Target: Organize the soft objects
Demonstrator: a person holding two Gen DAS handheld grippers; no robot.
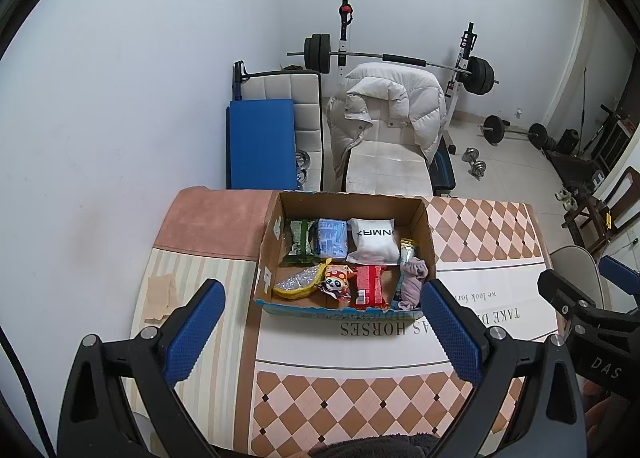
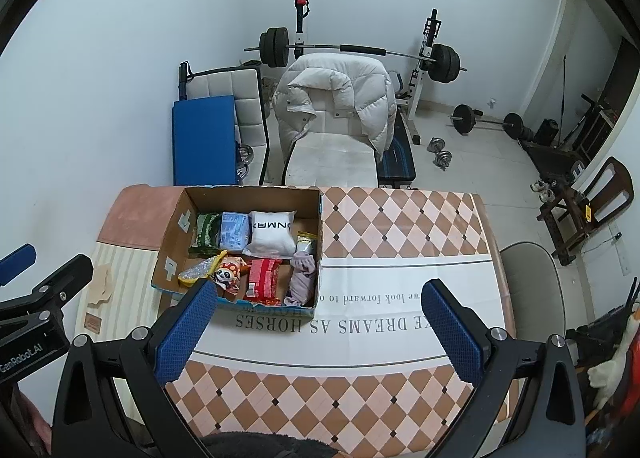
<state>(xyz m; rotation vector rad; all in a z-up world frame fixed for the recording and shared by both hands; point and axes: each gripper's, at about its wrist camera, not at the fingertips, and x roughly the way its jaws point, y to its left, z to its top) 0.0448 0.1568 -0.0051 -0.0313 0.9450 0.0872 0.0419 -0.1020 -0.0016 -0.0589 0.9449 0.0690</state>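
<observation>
A cardboard box stands on the table and holds several soft items: a green packet, a blue packet, a white pouch, a panda toy, a red packet, a glittery yellow pouch and a mauve cloth. My left gripper is open and empty, hovering in front of the box. My right gripper is open and empty, in front of the box and to its right.
The table has a checkered cloth with printed text. A tan paper scrap lies at the left. Beyond the table stand a chair with a white jacket, a blue mat and a barbell rack.
</observation>
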